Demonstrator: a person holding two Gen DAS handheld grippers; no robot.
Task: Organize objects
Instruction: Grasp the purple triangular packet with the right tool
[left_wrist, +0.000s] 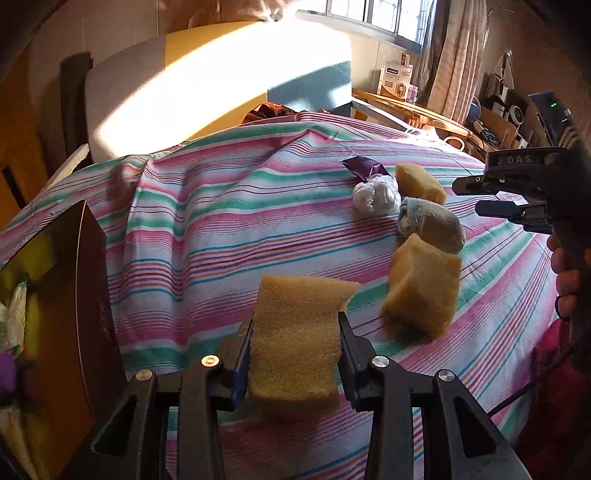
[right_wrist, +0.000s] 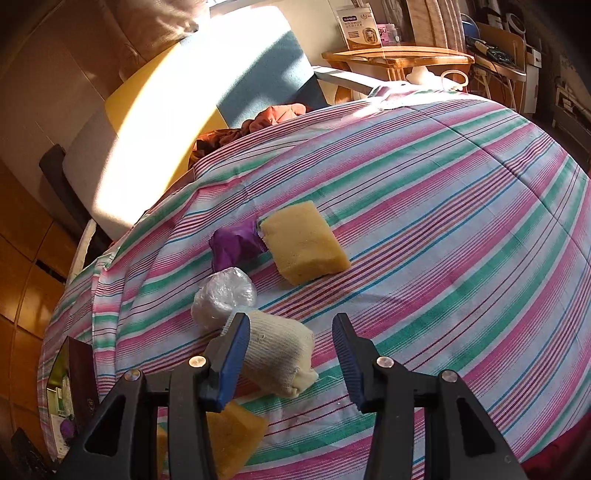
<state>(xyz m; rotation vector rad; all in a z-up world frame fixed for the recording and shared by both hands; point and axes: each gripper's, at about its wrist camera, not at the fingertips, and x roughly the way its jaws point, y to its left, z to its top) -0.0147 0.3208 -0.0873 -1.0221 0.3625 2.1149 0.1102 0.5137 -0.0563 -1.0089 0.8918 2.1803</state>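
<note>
**Striped bedspread with sponges and small bundles, two handheld grippers over it**

A sunlit room with wood-panelled walls (right_wrist: 26, 236) on the left and a window (left_wrist: 373, 14) with curtains (left_wrist: 454, 62) at the far side. A large upholstered panel (left_wrist: 207, 77) in grey, yellow and teal leans behind the bed, washed by bright sun. A wooden side table (right_wrist: 399, 57) holds a white product box (right_wrist: 360, 27); cluttered shelves (left_wrist: 517, 110) stand further right.

The main surface is a rumpled bedspread (right_wrist: 443, 206) striped in pink, green, blue and white. A dark brown box (left_wrist: 88, 280) stands open at its left edge.

Small things lie grouped on the spread: a yellow sponge (right_wrist: 304, 242) touching a crumpled purple wrapper (right_wrist: 234, 245); near them a white plastic-wrapped bundle (right_wrist: 223, 297); just beside that a rolled cream sock (right_wrist: 279, 352); and closer in, another sponge (left_wrist: 421, 288).

The left gripper (left_wrist: 295, 332) has its fingers clamped on a third sponge (left_wrist: 295, 328), held just above the spread near the brown box. The right gripper (right_wrist: 291, 350) has its fingers spread wide apart, the left one against the rolled sock, holding nothing.
</note>
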